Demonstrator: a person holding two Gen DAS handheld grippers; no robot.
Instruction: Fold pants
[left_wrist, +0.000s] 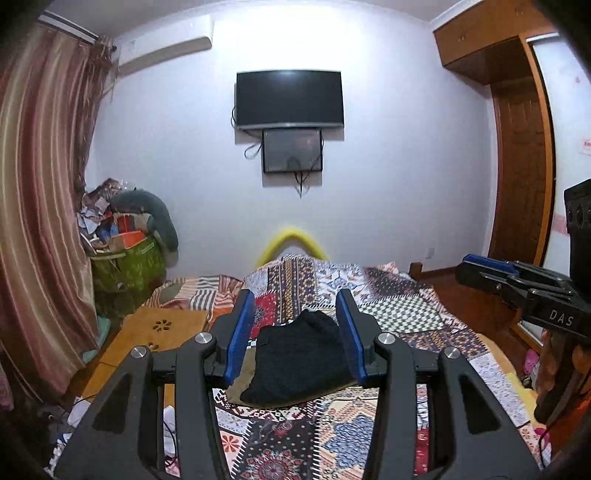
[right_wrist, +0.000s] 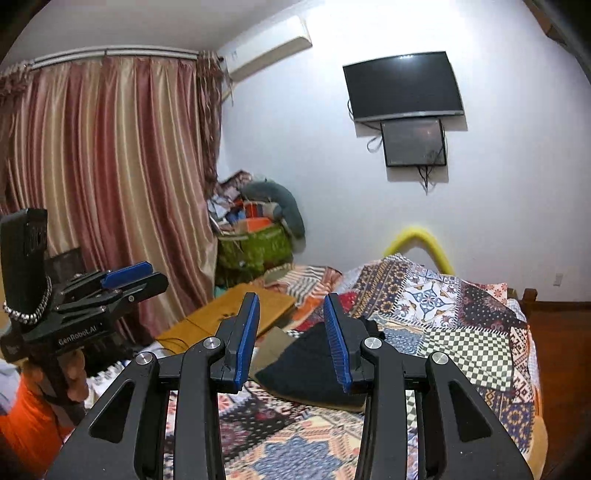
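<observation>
Dark folded pants (left_wrist: 299, 360) lie in a compact bundle on the patchwork bedspread (left_wrist: 402, 310), on top of an olive-brown garment (left_wrist: 243, 380). My left gripper (left_wrist: 295, 299) is open and empty, held above and short of the pants. My right gripper (right_wrist: 291, 301) is open and empty too, with the pants (right_wrist: 306, 365) seen between its blue pads. The right gripper shows at the right edge of the left wrist view (left_wrist: 476, 269), and the left gripper at the left edge of the right wrist view (right_wrist: 147, 275).
A wooden lap desk (left_wrist: 162, 332) lies on the bed left of the pants. A green bag of clutter (left_wrist: 129, 258) and striped curtains (left_wrist: 40, 206) stand at the left. A TV (left_wrist: 290, 98) hangs on the far wall. A wooden wardrobe (left_wrist: 517, 177) is at the right.
</observation>
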